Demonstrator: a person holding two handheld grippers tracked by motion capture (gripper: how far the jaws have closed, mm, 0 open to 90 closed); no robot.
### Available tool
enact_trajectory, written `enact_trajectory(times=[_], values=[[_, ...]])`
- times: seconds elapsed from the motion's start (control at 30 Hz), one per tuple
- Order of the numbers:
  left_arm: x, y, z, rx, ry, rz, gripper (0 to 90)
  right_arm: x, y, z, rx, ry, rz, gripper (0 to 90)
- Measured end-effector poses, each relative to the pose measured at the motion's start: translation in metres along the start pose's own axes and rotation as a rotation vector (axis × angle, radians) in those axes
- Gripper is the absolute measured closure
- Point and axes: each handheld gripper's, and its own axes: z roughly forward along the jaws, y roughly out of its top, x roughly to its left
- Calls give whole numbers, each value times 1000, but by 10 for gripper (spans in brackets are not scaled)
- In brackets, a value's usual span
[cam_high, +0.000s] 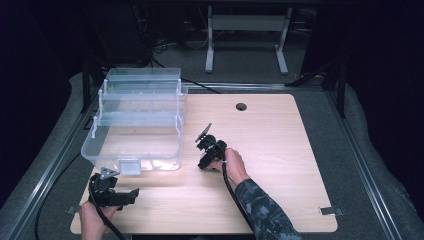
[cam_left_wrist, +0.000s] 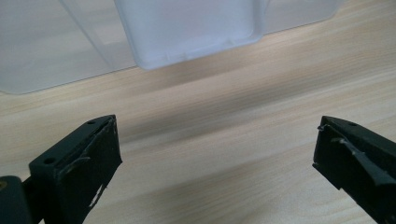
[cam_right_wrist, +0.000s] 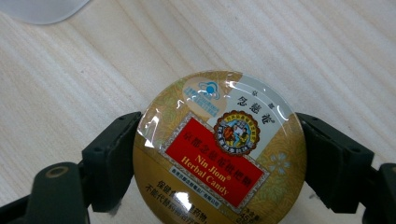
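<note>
Grasp step: round gold herbal-candy tin (cam_right_wrist: 219, 149) was clamped flat on the wooden table (cam_high: 280, 150) between right gripper (cam_high: 206, 150) jaws, at 3 o'clock of the clear plastic storage box (cam_high: 135, 120). Left gripper (cam_left_wrist: 217, 154) was held wide, empty. Next move judged: a lift toward the box.

The clear storage box (cam_high: 135, 120) stands on the tabletop (cam_high: 280, 165), at its far left part, and serves as the landmark. Just right of the box's near right corner lies the round candy tin (cam_right_wrist: 219, 154), flat on the tabletop, between the two fingers (cam_right_wrist: 112, 158) of the right gripper (cam_high: 209, 150). The left gripper (cam_high: 112, 192) sits before the box's near left corner, close to its front latch (cam_left_wrist: 187, 32). The cable hole (cam_high: 241, 106) lies right of the box, toward the far edge.
</note>
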Motion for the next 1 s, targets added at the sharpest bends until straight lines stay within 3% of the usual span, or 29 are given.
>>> enact_trajectory(times=[0.2,0.33,0.47,0.5,0.57,0.67,1.0], values=[[1,0,0,-5,-2,-3,4,-2,-1,-2,10,-7,-2,200],[0,1,-1,-5,-2,0,4,-7,-5,-12,-19,5,13,201],[-2,0,-1,7,-24,30,11,-7,-10,-22,-28,7,10,201],[-2,-1,0,9,-24,35,13,-7,-15,-31,-36,-14,8,201],[-2,-2,0,9,-28,35,13,-8,-18,-34,-56,11,15,201],[-1,-2,-1,10,-29,34,12,-11,-30,-47,-68,-7,22,201],[-2,1,-2,-2,-25,52,8,-23,-58,-72,-67,-48,40,202]])
